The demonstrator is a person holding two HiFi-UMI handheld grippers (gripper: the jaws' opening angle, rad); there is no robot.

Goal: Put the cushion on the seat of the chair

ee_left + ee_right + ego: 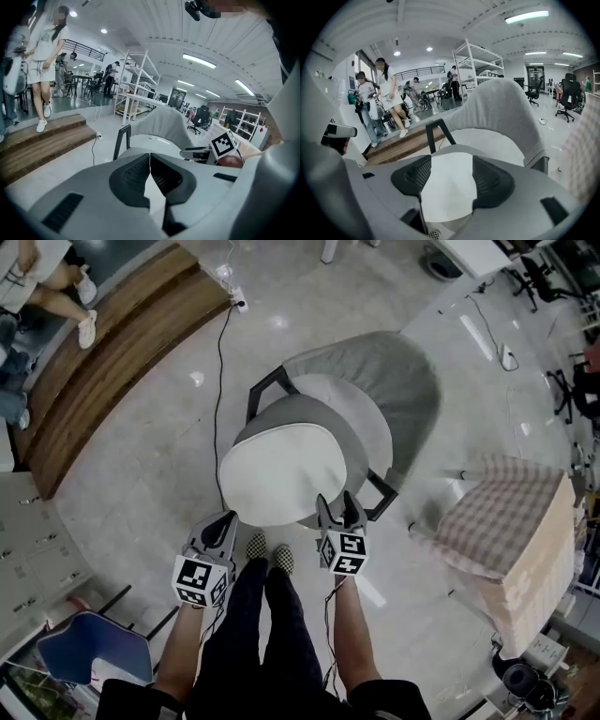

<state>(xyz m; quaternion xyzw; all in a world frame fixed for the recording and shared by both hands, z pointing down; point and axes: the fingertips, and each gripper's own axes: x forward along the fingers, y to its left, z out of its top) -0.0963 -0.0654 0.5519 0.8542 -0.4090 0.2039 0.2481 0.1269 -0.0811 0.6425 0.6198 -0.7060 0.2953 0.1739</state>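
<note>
Over the front of the grey chair's [398, 381] seat lies the cushion [281, 474], rounded, white on top with a grey rim. The right gripper's [337, 507] fingers clamp its near edge, set wide apart. The left gripper's [228, 519] fingers pinch it, almost together.

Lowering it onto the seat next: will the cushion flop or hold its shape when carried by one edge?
Likely fairly stiff: the cushion shows a flat round outline though held only at its near edge by the left gripper and right gripper. Probably light for its size, since two edge pinches carry it.
</note>
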